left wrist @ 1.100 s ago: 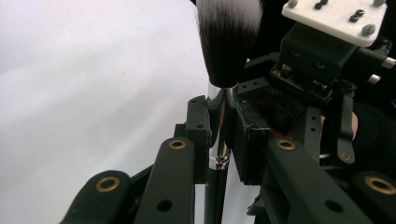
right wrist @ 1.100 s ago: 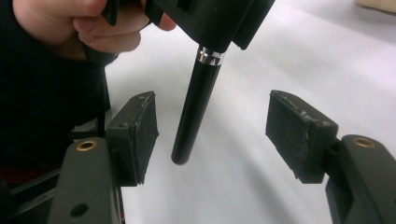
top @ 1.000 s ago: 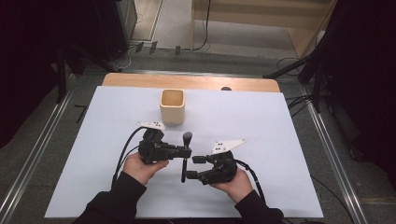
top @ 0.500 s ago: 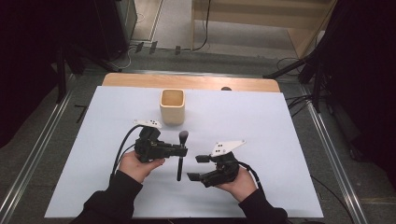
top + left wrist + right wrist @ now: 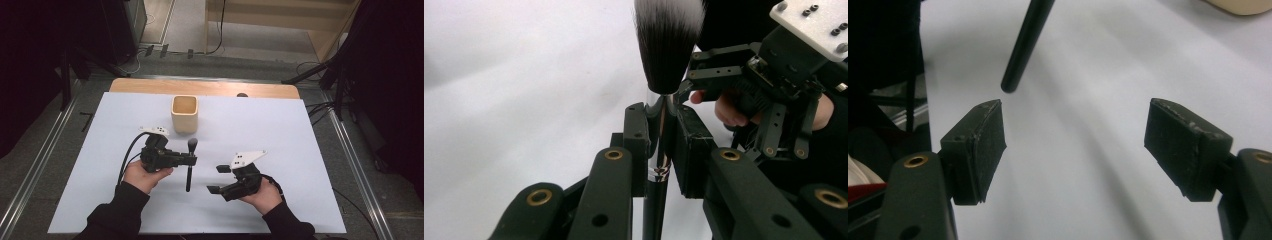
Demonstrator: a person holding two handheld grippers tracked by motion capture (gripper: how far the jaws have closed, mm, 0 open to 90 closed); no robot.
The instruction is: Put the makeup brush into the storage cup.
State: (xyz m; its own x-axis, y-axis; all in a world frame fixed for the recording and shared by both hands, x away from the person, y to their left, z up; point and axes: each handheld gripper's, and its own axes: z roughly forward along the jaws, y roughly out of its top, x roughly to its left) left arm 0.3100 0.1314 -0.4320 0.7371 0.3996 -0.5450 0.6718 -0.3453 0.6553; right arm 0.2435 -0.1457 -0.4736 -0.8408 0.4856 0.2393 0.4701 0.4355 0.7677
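Brush (image 5: 667, 45): I see soft bristles, black with white tips, above a glossy chrome ferrule and a smooth, glossy black handle.
Left gripper (image 5: 663, 150): matt black plastic by the look of it, with brass-coloured pivot bushings.
Right gripper (image 5: 1088, 145): matt black pads, scuffed and dusty at the edges.
Cup (image 5: 184, 113): pale wood, matt, at upper centre.
Table cover (image 5: 300, 140): plain white, smooth, matt.
Tabletop edge (image 5: 150, 86): light wood.

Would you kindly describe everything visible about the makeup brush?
The makeup brush has a slim glossy black handle, a shiny silver ferrule and a fluffy head of dark bristles with white tips. It is held clear of the white table, head toward the wooden cup. The left gripper is shut on it, its fingers clamping just below the bristles.
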